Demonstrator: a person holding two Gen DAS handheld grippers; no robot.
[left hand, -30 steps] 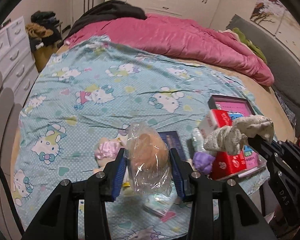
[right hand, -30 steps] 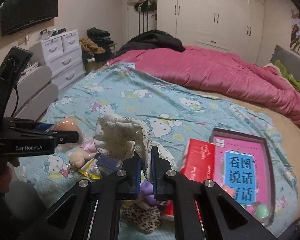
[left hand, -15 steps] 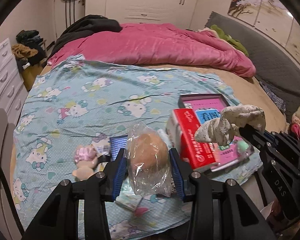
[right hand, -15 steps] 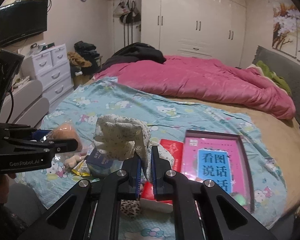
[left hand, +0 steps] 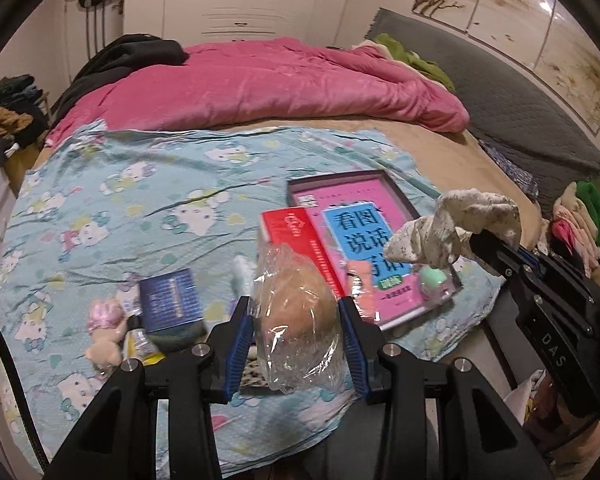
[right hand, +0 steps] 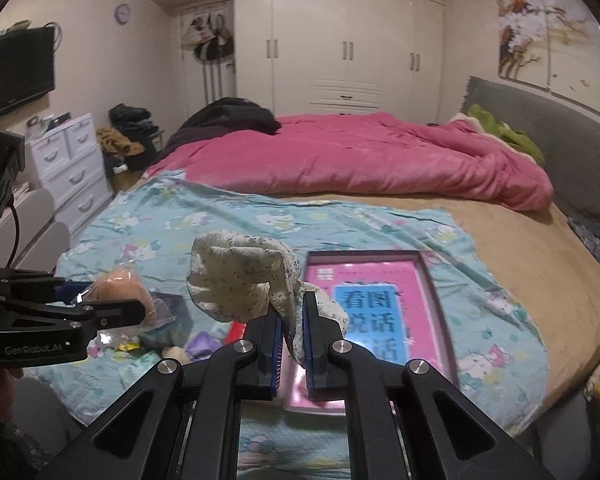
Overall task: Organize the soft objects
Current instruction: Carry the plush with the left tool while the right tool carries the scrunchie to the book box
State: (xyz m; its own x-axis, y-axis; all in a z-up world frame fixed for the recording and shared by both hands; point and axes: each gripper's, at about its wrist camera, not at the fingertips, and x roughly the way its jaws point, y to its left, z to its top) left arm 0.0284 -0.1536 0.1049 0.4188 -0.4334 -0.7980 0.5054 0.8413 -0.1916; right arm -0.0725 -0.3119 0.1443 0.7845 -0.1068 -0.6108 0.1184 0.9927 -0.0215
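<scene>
My left gripper [left hand: 296,320] is shut on a soft tan ball wrapped in a clear plastic bag [left hand: 298,316], held above the near edge of the bed. The same bagged ball [right hand: 122,288] shows at the left of the right wrist view. My right gripper [right hand: 291,332] is shut on a white speckled cloth [right hand: 236,280], which bunches above the jaws. That cloth [left hand: 456,226] hangs at the right of the left wrist view. A small pink plush toy [left hand: 104,330] lies on the cartoon-cat sheet [left hand: 140,200] at the left.
A pink picture book in a dark tray [left hand: 364,232], a red box [left hand: 296,232] and a dark blue box [left hand: 172,300] lie on the sheet. A pink quilt [right hand: 360,160] covers the far bed. White drawers [right hand: 68,160] stand left; clothes pile [left hand: 580,216] at right.
Both grippers have risen and swung to the right, each keeping its hold. The pink book and red box have slid from the right toward the middle of the views.
</scene>
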